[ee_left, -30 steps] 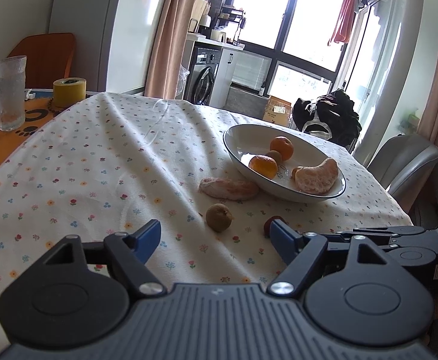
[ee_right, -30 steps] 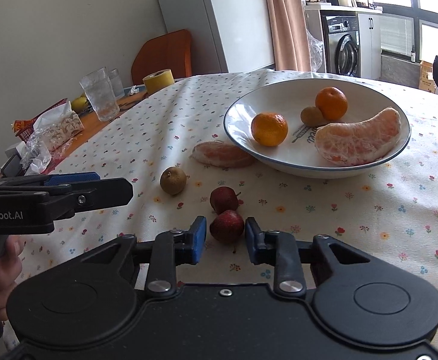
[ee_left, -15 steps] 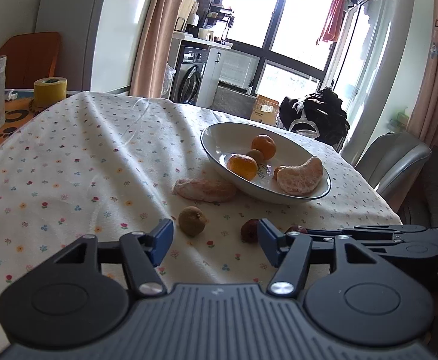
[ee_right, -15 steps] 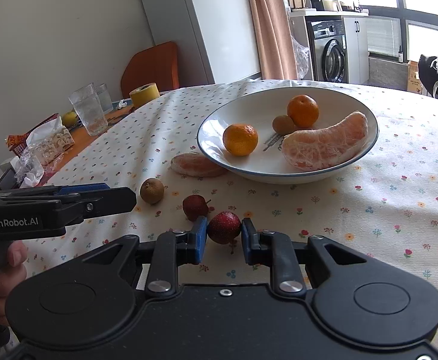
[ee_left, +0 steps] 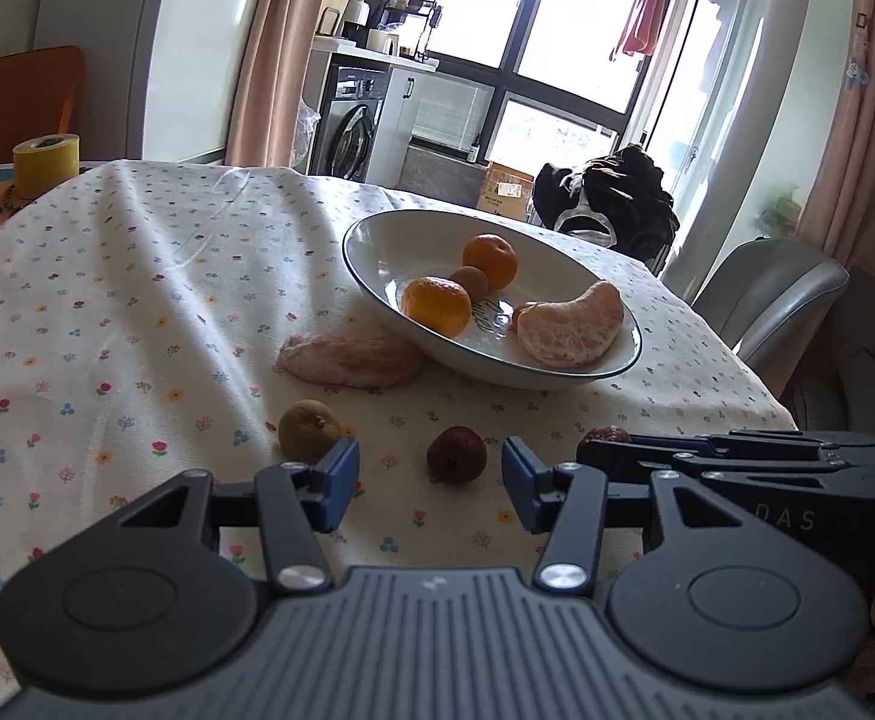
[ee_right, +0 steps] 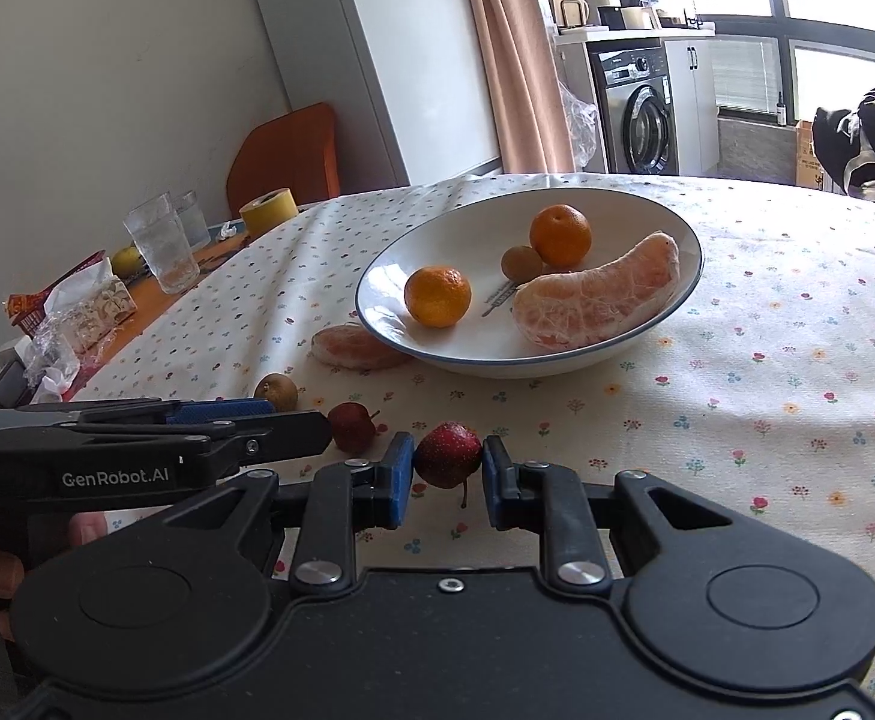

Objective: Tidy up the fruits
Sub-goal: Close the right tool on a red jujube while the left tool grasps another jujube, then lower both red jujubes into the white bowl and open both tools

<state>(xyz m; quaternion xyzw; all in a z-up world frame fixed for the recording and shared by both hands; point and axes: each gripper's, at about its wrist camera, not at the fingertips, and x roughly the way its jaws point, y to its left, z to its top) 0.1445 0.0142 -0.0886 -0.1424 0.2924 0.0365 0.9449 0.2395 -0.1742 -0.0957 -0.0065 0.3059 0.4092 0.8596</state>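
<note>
The desk (ee_right: 797,312) wears a white cloth sprinkled with small coloured flowers, and its far left end shows bare orange wood carrying a clear ribbed drinking glass (ee_right: 161,243), a yellow roll of tape (ee_right: 268,210) and crumpled snack wrappers (ee_right: 71,312). Behind stand a white cupboard, a pinkish curtain (ee_right: 515,54), a silver front-loading washing machine (ee_right: 638,114) under a counter, and bright windows; a grey padded chair (ee_left: 779,294) sits at the desk's right side.

A shallow white bowl with a dark rim (ee_right: 686,276) holds two round orange mandarins (ee_right: 437,296), a small brown round fruit (ee_right: 520,264) and a large peeled citrus segment (ee_right: 599,300). Just beside the bowl's left edge lies a second peeled pink segment (ee_left: 350,359). Nearer lie a brownish-yellow round fruit (ee_left: 308,429) and a small dark red fruit (ee_left: 457,455).

The right gripper (ee_right: 448,474) has its blue jaws clenched on another small red fruit with a stem (ee_right: 448,455), held just above the cloth. The left gripper (ee_left: 431,483) has its jaws spread wide, empty, with the dark red fruit lying ahead between them.

Compared with half a second ago, the left gripper has shifted so that the dark red fruit now sits centred between its jaws, while the right gripper keeps the same grip and has lifted its fruit slightly.
</note>
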